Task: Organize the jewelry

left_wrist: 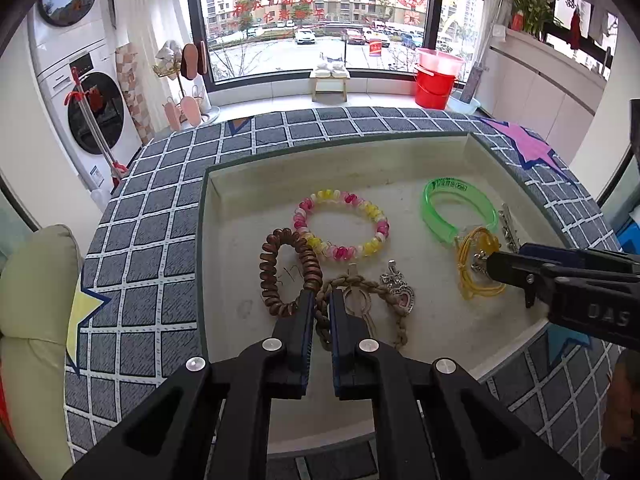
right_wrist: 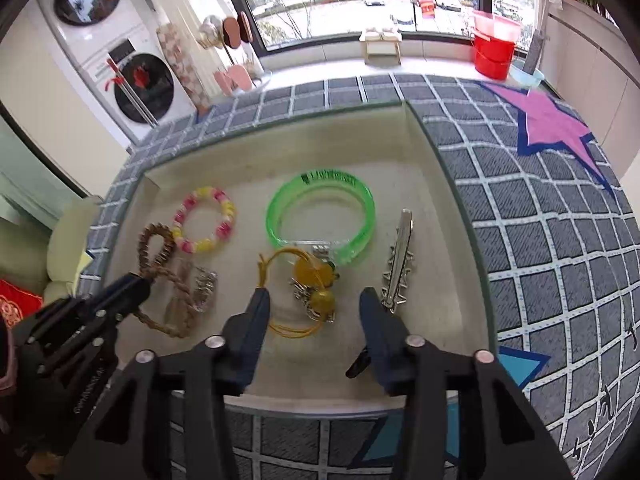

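A beige tray [left_wrist: 224,240] holds the jewelry. My left gripper [left_wrist: 322,298] is shut on a braided tan cord [left_wrist: 362,280], which carries a silver heart pendant [left_wrist: 404,296]. A brown coil bracelet [left_wrist: 310,260] and a pink-and-yellow bead bracelet [left_wrist: 374,210] lie just beyond it. In the right wrist view my right gripper [right_wrist: 316,300] stands open over a yellow cord with amber beads [right_wrist: 318,276]; its pads do not press on it. A green bangle [right_wrist: 328,178] lies behind the cord. Right of it is a silver hair clip [right_wrist: 398,260]. The left gripper [right_wrist: 136,280] enters from the left.
The tray sits on a grey checked cloth [right_wrist: 540,240] with a pink star [right_wrist: 556,124] at the far right. A cream cushion [left_wrist: 36,280] lies off the table's left edge. Red buckets [left_wrist: 434,84] and a washing machine [left_wrist: 92,112] stand by the window.
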